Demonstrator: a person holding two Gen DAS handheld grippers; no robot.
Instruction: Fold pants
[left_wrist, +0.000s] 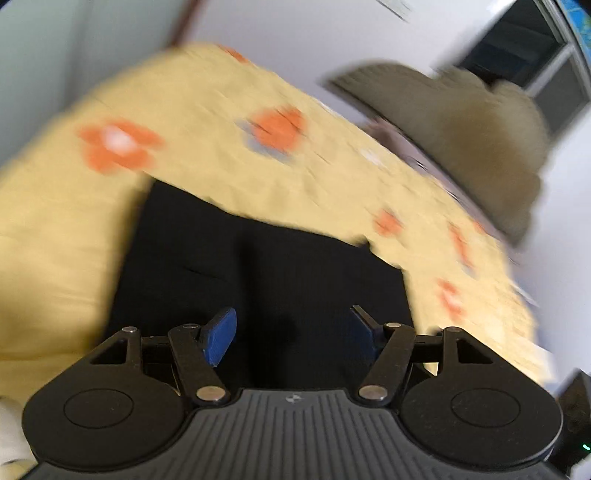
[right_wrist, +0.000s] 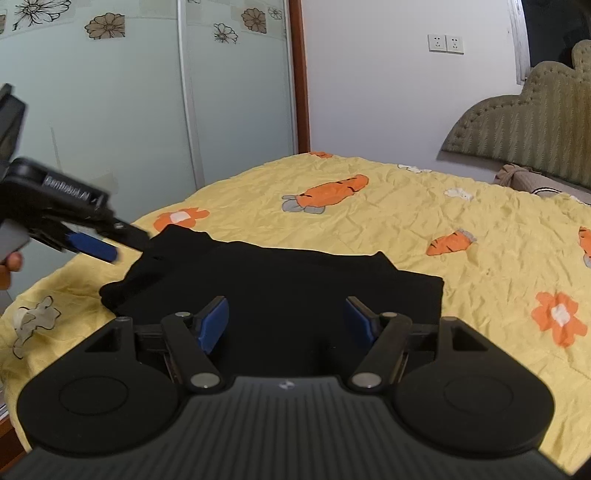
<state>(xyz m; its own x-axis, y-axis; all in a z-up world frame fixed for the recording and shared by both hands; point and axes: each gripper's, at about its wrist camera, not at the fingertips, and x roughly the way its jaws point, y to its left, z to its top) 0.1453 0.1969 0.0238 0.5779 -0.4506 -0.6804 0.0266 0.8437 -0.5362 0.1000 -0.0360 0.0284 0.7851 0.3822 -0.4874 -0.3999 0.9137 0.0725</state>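
My left gripper (right_wrist: 107, 251) and right gripper (right_wrist: 286, 323) hang released over the folded black pants (right_wrist: 295, 280); folding looks finished, next I withdraw.

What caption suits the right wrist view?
Open right tongs over folded black pants on a yellow carrot-print bedspread; left tongs at the far corner.

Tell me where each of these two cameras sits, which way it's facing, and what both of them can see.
Left wrist: on the left gripper, looking steeply down, blurred, at the black pants; own open blue fingers show.
Right wrist: on the right gripper, looking across the bed at wardrobe doors; own open jaws show, plus the left gripper and a fingertip at the left edge.
Shared: pants, yellow carrot-print bedspread, headboard.
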